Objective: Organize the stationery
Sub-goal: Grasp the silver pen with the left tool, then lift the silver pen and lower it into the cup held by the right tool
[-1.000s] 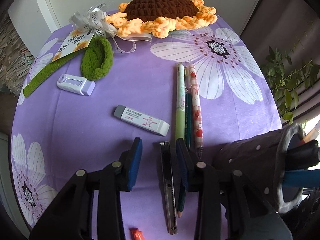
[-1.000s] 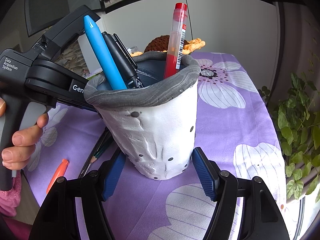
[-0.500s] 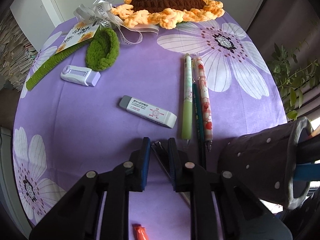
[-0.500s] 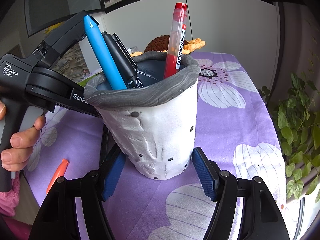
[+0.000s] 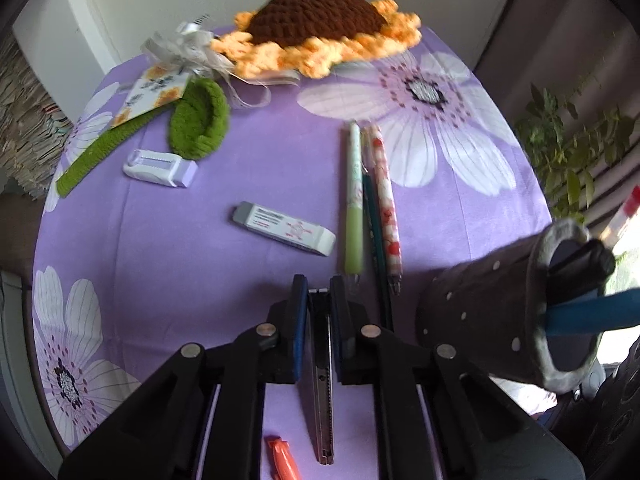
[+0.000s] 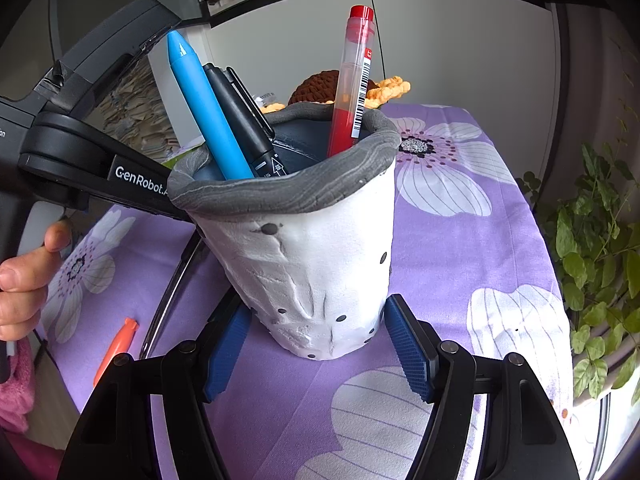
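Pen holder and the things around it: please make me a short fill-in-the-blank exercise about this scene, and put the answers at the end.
1. The right gripper has its pads on both sides of the white pen holder, whose rim is ____ in colour.
2. The left gripper is closing its jaws on a slim metal ____.
3. In the holder, the pen with the barcode has a ____ cap.
4. The eraser lies on a ____ tablecloth with flowers.

Answers: grey; utility knife; red; purple

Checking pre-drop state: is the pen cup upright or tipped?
Upright: pen cup stands on the cloth, rim up, blue crayon leaning inside.
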### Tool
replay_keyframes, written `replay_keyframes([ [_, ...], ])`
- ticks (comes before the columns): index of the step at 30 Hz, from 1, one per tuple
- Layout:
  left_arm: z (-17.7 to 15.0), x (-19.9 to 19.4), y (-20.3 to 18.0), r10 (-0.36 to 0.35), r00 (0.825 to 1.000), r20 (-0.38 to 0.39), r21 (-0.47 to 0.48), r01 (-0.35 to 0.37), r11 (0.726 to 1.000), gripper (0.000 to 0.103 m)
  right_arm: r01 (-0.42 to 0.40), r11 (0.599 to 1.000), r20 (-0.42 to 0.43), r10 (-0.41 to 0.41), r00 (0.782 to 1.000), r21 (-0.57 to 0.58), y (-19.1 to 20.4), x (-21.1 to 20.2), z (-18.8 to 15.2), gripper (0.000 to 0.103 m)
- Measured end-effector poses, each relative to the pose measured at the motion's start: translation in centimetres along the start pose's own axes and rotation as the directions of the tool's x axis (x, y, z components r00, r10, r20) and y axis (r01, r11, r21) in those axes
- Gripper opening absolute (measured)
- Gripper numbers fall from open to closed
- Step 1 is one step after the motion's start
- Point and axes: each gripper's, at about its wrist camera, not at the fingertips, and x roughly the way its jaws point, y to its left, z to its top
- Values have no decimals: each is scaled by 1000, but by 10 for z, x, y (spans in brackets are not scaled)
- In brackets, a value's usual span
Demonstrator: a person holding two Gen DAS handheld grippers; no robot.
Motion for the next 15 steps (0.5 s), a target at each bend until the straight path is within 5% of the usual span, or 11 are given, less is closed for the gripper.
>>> replay_keyframes([
  [4,-5,13,-2,-3,998,-61,-3,3,1000,12,0,1000,0,0,1000,0,0,0,0,70],
  [15,-7,8,-3,0,1000,-8,-3,0,1000,9,0,1000,0,0,1000,1,0,0,0,70],
])
